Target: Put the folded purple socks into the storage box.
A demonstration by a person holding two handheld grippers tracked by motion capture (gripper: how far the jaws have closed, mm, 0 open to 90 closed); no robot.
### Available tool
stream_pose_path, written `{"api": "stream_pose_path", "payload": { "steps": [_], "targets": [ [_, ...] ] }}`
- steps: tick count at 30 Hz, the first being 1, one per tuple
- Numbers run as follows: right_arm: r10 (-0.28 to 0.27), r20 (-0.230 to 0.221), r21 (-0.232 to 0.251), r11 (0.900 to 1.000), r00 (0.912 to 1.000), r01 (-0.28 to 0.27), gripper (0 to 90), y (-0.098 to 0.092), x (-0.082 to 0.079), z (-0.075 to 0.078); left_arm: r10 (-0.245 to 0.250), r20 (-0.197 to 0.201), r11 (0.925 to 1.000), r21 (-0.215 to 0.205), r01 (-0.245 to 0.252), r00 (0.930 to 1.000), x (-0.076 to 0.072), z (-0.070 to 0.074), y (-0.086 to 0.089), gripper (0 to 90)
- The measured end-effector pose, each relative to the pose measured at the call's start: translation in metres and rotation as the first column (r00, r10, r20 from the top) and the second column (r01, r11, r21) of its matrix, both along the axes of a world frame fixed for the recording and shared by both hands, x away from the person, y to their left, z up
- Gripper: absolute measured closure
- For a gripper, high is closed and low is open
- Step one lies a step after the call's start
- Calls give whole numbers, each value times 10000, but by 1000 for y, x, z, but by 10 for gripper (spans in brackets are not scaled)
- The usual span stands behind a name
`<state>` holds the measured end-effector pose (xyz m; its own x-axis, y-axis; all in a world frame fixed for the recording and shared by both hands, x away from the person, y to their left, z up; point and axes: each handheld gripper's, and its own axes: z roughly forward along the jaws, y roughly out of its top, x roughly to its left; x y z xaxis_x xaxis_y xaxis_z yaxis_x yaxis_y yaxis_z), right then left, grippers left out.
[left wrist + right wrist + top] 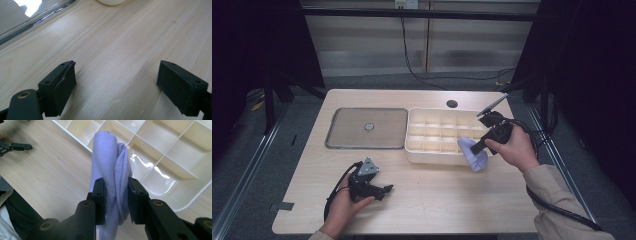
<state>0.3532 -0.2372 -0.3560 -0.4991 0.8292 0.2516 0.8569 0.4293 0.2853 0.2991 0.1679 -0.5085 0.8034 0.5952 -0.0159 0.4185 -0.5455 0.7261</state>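
A folded lavender cloth (111, 167) is pinched between the black jaws of my right gripper (115, 202), which is shut on it. From above, the cloth (473, 152) hangs over the front right corner of a cream divided box (432, 132), and the right gripper (476, 148) reaches in from the right in a person's hand. My left gripper (387, 189) rests low on the table's front left, held in the other hand. Its jaws (116, 83) stand wide apart over bare wood with nothing between them.
The cream box has several square compartments (175, 155), bare where I can see into them. A flat grey tray with a clear lid (367, 128) lies left of the box. A cable hole (452, 103) sits at the table's back edge. Cables trail from both grippers.
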Motion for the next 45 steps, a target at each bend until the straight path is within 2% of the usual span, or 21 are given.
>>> {"api": "stream_pose_path", "payload": {
  "steps": [12, 21, 30, 45],
  "targets": [
    [-212, -70, -275, 9994, 9997, 210, 699, -6, 9, -5, -16, -32, 10000, -26, 16, 10000, 0, 0, 0, 148],
    [-349, 120, -525, 9980, 9993, 355, 698, -11, 17, -7, -13, -31, 10000, -28, 13, 10000, 0, 0, 0, 148],
    [-703, 89, -746, 9947, 9975, 707, 699, -17, 24, -11, -14, -31, 10000, -28, 14, 10000, 0, 0, 0, 148],
    [-987, 216, -1003, 9899, 9949, 1004, 699, -27, 36, -9, -9, -26, 10000, 28, 9, 10000, 0, 0, 0, 148]
  ]
}}
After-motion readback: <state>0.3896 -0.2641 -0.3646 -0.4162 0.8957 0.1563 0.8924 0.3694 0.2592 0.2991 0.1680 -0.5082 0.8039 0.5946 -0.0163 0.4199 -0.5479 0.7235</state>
